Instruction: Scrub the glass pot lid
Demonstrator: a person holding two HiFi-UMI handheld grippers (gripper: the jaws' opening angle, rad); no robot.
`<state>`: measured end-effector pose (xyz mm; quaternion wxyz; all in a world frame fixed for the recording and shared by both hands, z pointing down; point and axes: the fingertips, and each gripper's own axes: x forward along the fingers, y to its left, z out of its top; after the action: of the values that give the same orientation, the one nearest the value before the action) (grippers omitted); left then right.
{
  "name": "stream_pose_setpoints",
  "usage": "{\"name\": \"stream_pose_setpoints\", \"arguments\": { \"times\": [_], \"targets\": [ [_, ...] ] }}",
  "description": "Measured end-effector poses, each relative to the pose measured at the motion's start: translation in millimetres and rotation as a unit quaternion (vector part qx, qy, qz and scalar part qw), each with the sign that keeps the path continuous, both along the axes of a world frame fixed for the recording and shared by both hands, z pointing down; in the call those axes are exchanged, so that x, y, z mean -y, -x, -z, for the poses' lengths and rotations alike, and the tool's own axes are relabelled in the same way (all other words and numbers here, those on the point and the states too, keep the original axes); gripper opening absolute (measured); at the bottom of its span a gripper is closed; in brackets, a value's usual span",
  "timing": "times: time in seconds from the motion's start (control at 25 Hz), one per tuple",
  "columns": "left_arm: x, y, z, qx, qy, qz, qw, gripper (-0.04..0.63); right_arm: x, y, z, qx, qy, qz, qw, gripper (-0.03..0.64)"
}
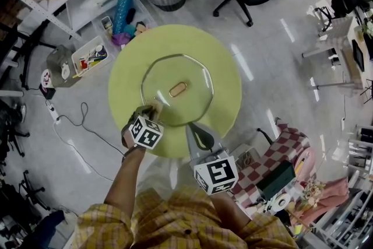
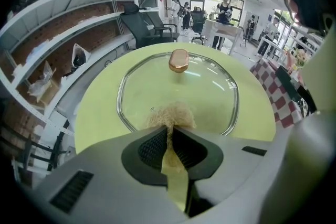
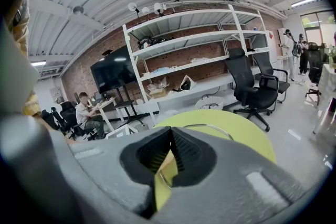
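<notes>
Your left gripper (image 2: 170, 131) is clamped tight on a tan fibrous scrubber (image 2: 170, 114), set at the near rim of the glass pot lid (image 1: 192, 73). Your right gripper (image 1: 198, 132), jaws together, seems to pinch that same rim. Scrubbing looks barely begun, with the glass around the knob (image 1: 178, 89) yet to cover. The lid lies flat mid-table (image 1: 227, 67) — bare margin all round, so sweep freely but stay inside the edge.

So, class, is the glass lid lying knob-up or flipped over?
Knob-up: the lid lies flat on the table, knob standing above the glass.
</notes>
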<state>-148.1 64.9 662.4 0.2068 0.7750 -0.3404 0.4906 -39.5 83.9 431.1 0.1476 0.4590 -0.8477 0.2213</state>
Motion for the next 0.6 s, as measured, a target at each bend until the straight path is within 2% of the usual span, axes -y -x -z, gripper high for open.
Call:
{"name": "stream_pose_setpoints", "arguments": {
  "times": [0.6],
  "targets": [
    [40, -3, 6, 0.001, -0.021, -0.015, 0.9997, 0.038, 12, 8, -6, -0.003, 0.009, -0.003, 1.000, -0.002]
  ]
}}
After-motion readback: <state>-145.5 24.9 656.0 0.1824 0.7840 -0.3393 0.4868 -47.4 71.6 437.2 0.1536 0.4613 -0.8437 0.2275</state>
